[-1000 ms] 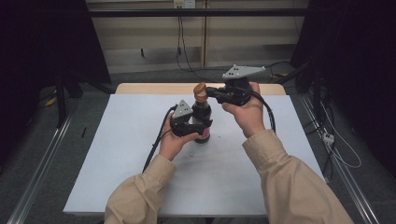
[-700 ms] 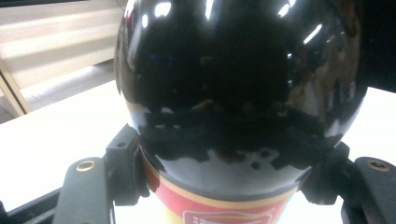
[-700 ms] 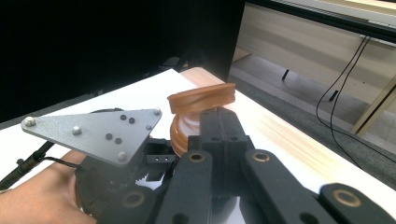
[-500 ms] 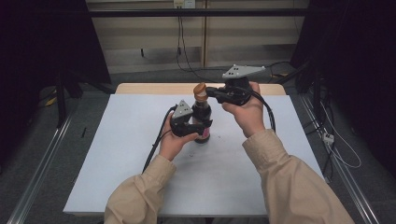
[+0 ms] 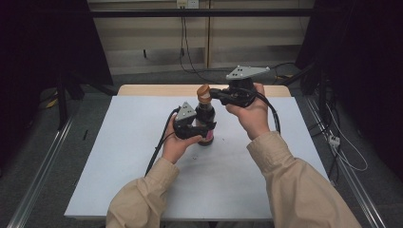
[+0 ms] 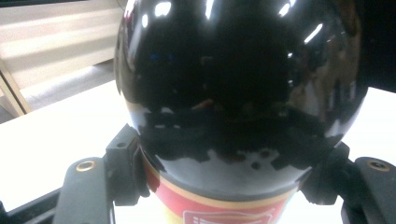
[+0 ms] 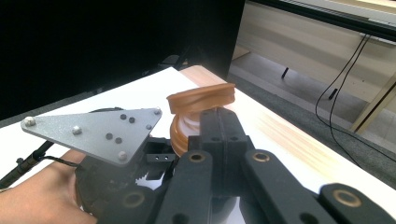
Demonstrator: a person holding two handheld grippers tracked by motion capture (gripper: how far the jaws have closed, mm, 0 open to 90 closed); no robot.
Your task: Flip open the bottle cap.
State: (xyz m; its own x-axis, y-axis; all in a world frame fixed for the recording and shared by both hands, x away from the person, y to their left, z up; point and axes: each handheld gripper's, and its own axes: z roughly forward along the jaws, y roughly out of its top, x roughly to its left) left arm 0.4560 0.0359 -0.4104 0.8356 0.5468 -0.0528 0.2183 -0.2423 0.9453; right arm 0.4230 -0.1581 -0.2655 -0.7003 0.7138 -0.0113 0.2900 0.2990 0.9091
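Currently your left hand-held gripper is clamped on the body of the dark bottle, which stands upright on the white counter just left of centre. From the left gripper view, the bottle's glossy black shoulder sits between the two black jaws, with the pads pressed to its sides just above a red and gold label. Your right hand-held gripper is held level at the bottle's top, its jaws closed and lying against the neck just under the brown cap; whether they actually pinch the neck or cap cannot be told from these views. In the right gripper view the cap appears tilted above its lower collar, directly beyond the closed jaws, and the grey three-cornered plate of your left hand-held gripper lies to its left. Both of your hands are well in on the counter, the left hand low beside the bottle, the right hand raised to cap height. A light wooden edge borders the counter's far side.
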